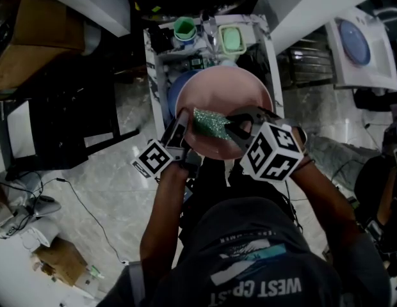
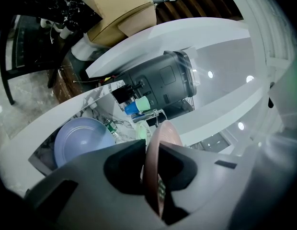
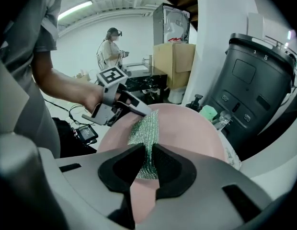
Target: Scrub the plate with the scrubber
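Observation:
A pink plate is held up over the marble counter, its near left rim pinched by my left gripper. In the left gripper view the plate stands edge-on between the jaws, which are shut on it. A green glittery scrubber lies flat against the plate's face. My right gripper is shut on the scrubber, whose lower edge sits between the pads while the rest spreads over the pink plate. My left gripper shows at the plate's far rim in the right gripper view.
A blue plate lies on the marble counter under the pink one. A green cup and a green container stand at the counter's back. A dark bin is at the right. Another person stands far off.

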{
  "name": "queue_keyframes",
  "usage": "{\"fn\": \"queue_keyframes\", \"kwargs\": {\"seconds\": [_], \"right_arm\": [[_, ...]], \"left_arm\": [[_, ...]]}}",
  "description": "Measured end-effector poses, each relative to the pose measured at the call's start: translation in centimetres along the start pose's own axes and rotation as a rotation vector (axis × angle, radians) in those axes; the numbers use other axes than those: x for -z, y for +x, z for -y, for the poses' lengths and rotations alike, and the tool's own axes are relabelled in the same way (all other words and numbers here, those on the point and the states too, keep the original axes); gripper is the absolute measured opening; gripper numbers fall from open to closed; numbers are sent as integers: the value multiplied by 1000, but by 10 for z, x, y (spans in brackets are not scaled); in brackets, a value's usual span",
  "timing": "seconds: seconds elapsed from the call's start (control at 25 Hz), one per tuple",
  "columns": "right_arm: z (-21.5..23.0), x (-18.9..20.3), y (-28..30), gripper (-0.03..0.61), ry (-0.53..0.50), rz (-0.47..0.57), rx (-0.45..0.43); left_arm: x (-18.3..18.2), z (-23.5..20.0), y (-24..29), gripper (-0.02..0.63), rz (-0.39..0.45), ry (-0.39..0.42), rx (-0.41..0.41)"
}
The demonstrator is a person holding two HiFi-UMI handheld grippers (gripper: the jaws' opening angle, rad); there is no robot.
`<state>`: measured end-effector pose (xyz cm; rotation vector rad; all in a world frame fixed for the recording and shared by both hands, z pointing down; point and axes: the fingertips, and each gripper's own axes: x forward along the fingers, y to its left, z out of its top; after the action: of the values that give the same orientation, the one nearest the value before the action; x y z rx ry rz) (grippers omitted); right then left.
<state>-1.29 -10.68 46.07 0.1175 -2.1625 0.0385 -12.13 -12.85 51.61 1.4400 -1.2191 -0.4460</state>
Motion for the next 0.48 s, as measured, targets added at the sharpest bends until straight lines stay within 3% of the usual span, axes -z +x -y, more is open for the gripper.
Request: {"fn": "queue_keyframes", "kwargs": {"seconds": [0.16, 0.32, 0.48], "right_arm": [[43, -12, 1, 89, -31, -10, 91], [83, -10, -10, 89, -42, -46, 191], [92, 8, -24, 89, -16, -80, 223]], "left_arm": [[-1, 7, 0, 35, 9, 4, 75], [-5, 3, -6, 37, 25, -8, 70], [-13, 0, -11, 37, 41, -6, 65]]}}
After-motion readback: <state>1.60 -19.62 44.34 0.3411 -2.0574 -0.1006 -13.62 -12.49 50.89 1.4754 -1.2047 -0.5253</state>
